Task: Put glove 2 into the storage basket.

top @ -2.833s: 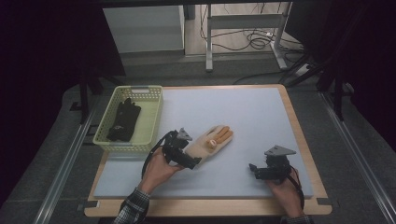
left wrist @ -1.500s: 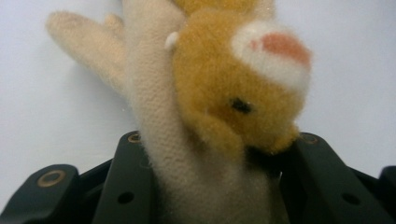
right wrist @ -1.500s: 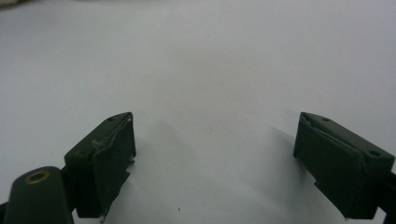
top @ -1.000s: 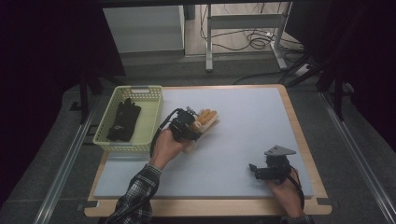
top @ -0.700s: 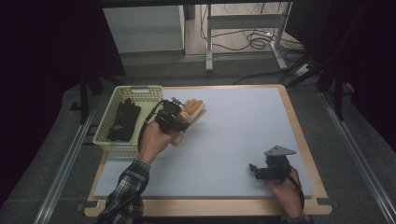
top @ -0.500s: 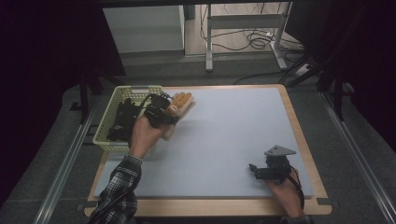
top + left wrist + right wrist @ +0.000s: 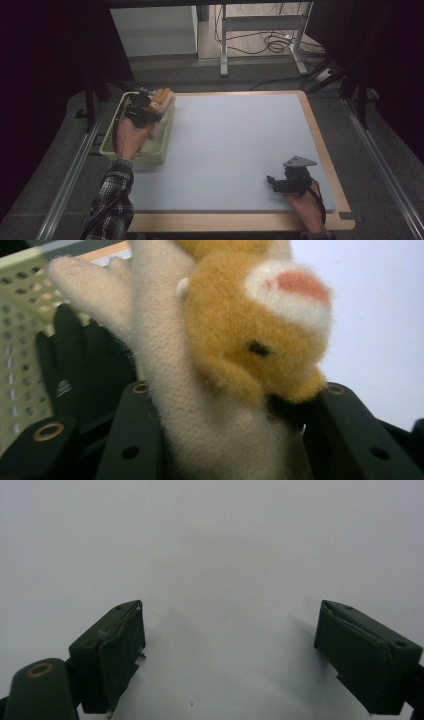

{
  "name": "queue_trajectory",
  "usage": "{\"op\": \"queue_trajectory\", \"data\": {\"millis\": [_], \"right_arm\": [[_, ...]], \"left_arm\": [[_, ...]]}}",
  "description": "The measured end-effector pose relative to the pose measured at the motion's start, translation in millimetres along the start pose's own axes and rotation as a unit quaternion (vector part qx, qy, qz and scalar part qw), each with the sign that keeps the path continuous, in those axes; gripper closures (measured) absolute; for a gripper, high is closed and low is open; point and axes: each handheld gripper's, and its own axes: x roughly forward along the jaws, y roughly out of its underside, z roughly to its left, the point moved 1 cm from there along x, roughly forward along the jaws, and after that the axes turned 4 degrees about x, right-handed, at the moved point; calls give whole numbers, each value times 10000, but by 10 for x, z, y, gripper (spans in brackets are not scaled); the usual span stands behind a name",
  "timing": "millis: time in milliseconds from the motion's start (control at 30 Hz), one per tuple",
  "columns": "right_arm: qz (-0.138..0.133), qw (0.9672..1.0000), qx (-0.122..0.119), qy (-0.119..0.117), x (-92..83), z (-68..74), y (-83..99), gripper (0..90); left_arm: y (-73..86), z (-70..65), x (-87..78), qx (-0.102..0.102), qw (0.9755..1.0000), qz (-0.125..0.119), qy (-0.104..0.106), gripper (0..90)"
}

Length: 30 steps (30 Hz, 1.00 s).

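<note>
High view: our left tongs, clamped on the plush glove, hold it over the basket at the worktop's far left; right tongs rest apart, well away.

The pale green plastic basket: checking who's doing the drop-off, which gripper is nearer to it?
Left. The left gripper hangs over the pale green plastic basket, clamping a cream-and-orange plush glove. The right gripper sits open far across the table.
</note>
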Motion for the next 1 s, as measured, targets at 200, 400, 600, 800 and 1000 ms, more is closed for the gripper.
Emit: {"op": "queue_trajectory", "data": {"millis": [200, 400, 600, 800, 1000], "right_arm": [[1, 10000, 1, 0, 0, 0, 0, 125], [-2, 10000, 0, -2, 1, -1, 0, 125], [-1, 10000, 2, -3, 1, -1, 0, 125], [-3, 10000, 0, -5, 1, -2, 0, 125], [-5, 10000, -1, -10, 0, -1, 0, 125]], "left_arm": [[46, 175, 210, -178, 9994, 277, -127, 568], [67, 256, 467, -267, 9978, 577, -207, 563], [73, 232, 723, -231, 9953, 920, -199, 550], [37, 202, 930, -206, 9938, 1096, -36, 531], [62, 258, 1080, -512, 9907, 1232, 284, 409]]}}
